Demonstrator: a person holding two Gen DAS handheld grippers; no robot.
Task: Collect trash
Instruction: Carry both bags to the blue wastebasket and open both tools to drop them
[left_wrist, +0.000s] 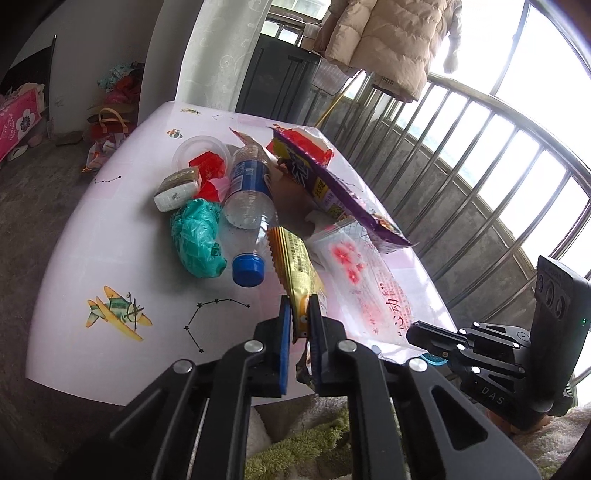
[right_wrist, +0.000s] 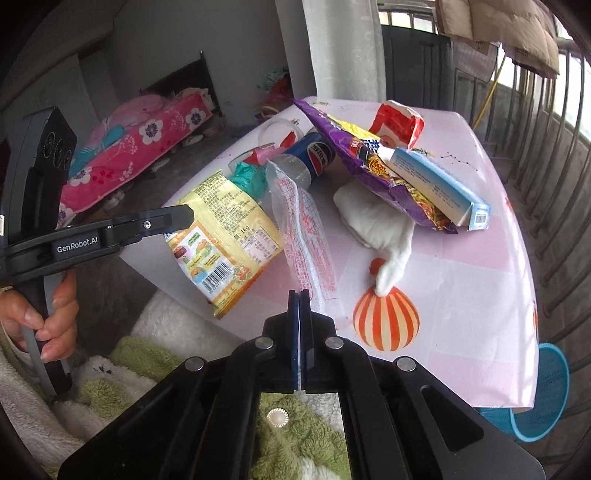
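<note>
A pile of trash lies on the pink-white table (left_wrist: 92, 258). My left gripper (left_wrist: 300, 314) is shut on a yellow snack wrapper (left_wrist: 295, 266), which also shows in the right wrist view (right_wrist: 221, 236). My right gripper (right_wrist: 300, 295) is shut on the edge of a clear plastic bag with red print (right_wrist: 303, 229), also in the left wrist view (left_wrist: 362, 273). Behind lie a Pepsi bottle (left_wrist: 247, 192) with a blue cap, a green plastic bag (left_wrist: 195, 236), a purple snack bag (right_wrist: 369, 162), a blue-white box (right_wrist: 439, 184) and a white tissue (right_wrist: 373, 225).
A blue mesh bin (right_wrist: 546, 398) stands on the floor at the table's right corner. A metal railing (left_wrist: 480, 177) runs along the right. A bed with pink bedding (right_wrist: 140, 144) is far left. A clear cup with red wrappers (left_wrist: 203, 155) sits at the pile's back.
</note>
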